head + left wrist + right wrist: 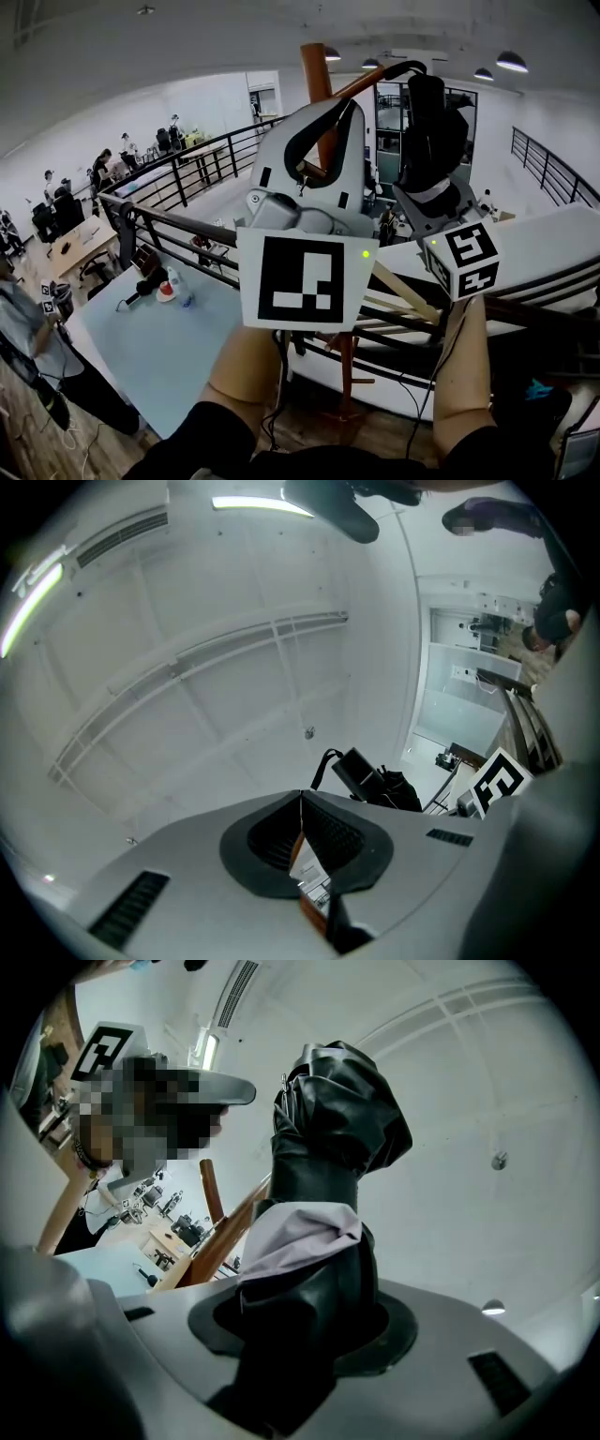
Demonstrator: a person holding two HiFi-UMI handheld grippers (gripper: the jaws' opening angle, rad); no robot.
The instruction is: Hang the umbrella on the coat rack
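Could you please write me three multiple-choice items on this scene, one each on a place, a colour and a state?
1. In the head view, where is the pale blue table?
A. lower left
B. upper right
C. top centre

2. What colour is the umbrella?
A. red
B. black
C. yellow

3. How do the jaws of the right gripper stand?
A. open and empty
B. shut on a book
C. shut on the umbrella

Answers:
1 A, the table lies at the lower left.
2 B, its folded fabric is black in every view.
3 C, the right gripper view shows the jaws clamped round it.
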